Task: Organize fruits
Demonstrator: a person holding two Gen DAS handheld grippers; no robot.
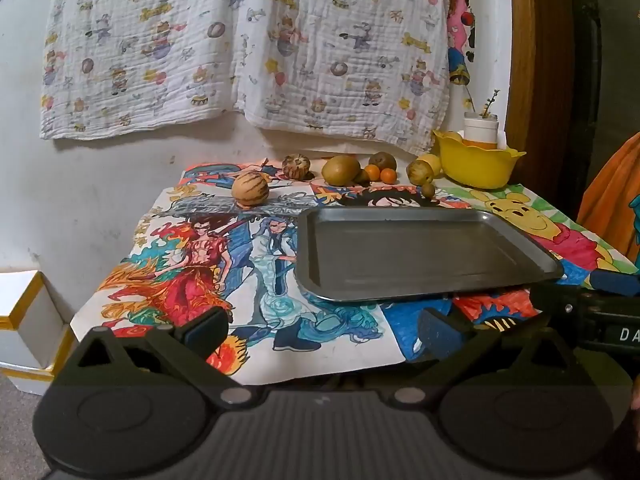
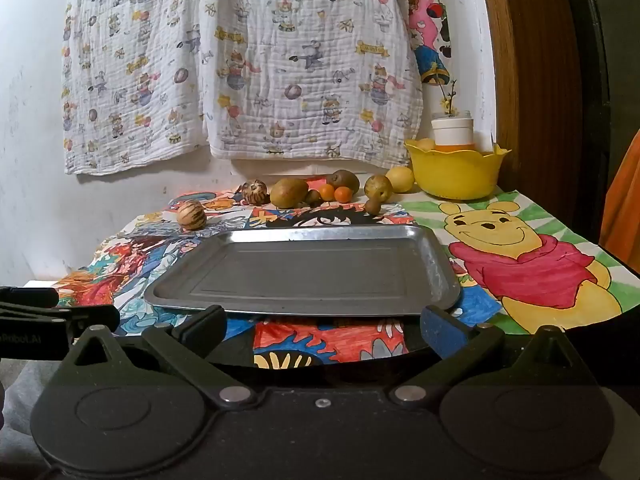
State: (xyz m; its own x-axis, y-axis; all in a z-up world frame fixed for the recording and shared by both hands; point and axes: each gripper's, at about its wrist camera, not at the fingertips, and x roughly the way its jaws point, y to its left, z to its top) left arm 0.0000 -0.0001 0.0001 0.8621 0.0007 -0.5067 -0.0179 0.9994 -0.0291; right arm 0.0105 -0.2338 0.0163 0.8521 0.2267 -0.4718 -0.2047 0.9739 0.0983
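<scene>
An empty metal tray [image 1: 420, 216] [image 2: 436, 264] lies on a table covered with colourful drawings. Behind it, along the wall, several fruits stand in a loose row: a striped round fruit [image 1: 250, 189] [image 2: 191, 214] at the left, a brown-green fruit [image 1: 341, 169] [image 2: 289, 192], two small oranges [image 1: 380, 174] [image 2: 335, 193], a lemon [image 1: 432, 164] [image 2: 400, 178]. A yellow bowl [image 1: 476, 164] [image 2: 454, 174] holds more at the back right. My left gripper [image 1: 324, 330] is open near the table's front left edge, nothing between its fingers. My right gripper [image 2: 324, 326] is open before the tray's front edge, empty.
A white jar [image 1: 481, 128] [image 2: 453, 131] with a twig stands behind the bowl. A printed cloth [image 1: 240, 48] [image 2: 240, 60] hangs on the wall. A wooden frame [image 1: 528, 60] rises at the right, a white box [image 1: 24, 320] sits low left. An orange sleeve [image 1: 616, 200] shows right.
</scene>
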